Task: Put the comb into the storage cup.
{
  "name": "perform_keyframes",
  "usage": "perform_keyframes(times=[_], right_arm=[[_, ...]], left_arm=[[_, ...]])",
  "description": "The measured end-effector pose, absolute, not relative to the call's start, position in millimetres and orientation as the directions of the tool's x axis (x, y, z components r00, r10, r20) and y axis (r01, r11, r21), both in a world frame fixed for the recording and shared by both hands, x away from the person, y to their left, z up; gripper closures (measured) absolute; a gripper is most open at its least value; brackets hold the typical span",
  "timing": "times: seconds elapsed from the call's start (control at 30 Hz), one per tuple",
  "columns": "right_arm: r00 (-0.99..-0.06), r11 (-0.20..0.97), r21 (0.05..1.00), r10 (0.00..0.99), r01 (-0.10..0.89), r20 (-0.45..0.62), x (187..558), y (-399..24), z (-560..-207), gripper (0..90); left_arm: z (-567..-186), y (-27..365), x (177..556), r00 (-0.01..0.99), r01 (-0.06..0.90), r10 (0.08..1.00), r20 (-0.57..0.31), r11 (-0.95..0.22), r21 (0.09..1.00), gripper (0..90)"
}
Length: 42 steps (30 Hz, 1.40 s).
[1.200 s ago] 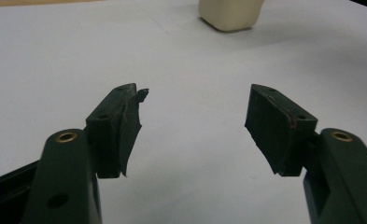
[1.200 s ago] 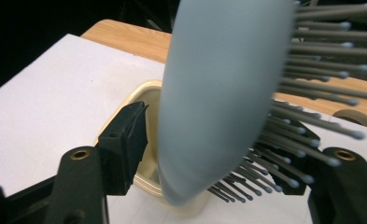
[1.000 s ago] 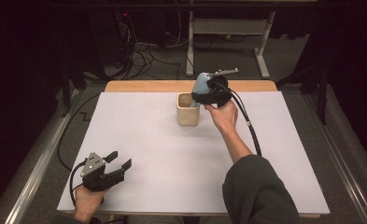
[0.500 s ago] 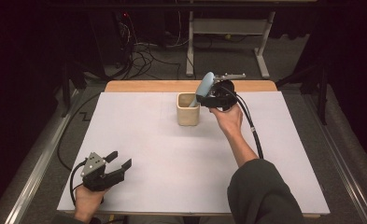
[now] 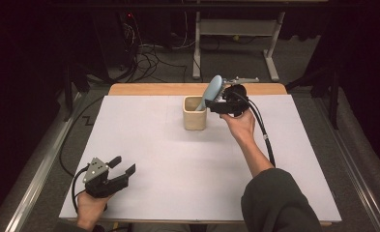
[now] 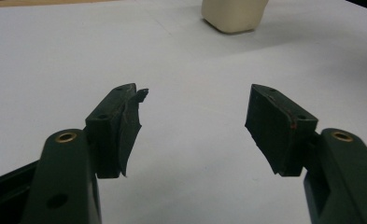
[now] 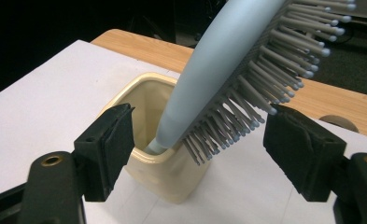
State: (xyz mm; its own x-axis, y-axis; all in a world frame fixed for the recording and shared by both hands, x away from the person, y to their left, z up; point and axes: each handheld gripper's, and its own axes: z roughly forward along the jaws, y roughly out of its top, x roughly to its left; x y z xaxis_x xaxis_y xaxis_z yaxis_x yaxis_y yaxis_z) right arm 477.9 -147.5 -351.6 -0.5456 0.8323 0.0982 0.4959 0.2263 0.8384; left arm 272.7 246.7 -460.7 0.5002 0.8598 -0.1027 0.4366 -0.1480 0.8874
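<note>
Standing handle-down in the cream holder [image 5: 195,113] near the far edge of the worktop [image 5: 178,164], the blue-grey brush [image 5: 211,90] leans on the rim because your right gripper [image 5: 215,105] has let go: its jaws have just been opening and now stand wide on either side of the bristles, not touching them. Against the earlier frames the brush tilts more toward that gripper. Your left gripper [image 5: 124,165] rests wide and empty at the near left corner, unmoved.

1. The left gripper [image 5: 122,167] rests low at the person's near left, jaws spread wide, nothing between them.
2. The right gripper [image 5: 215,102], arm outstretched, has just been opening its jaws.
</note>
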Motion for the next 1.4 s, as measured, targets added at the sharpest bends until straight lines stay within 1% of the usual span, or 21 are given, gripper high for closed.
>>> perform_keyframes(times=[0.83,1.13,1.4], right_arm=[[-0.551,0.218,0.853,0.829,0.474,0.094,459,-171,-347,25.3],[-0.571,0.203,0.876,0.815,0.437,0.096,438,-187,-346,25.4],[-0.568,0.192,0.881,0.817,0.431,0.1,425,-205,-347,25.4]], left_arm=[[-461,248,273,0.494,0.438,0.863,-0.103,-0.145,0.887,35.6],[-461,247,273,0.492,0.438,0.864,-0.102,-0.145,0.887,35.5],[-461,248,273,0.487,0.441,0.867,-0.107,-0.139,0.887,35.6]])
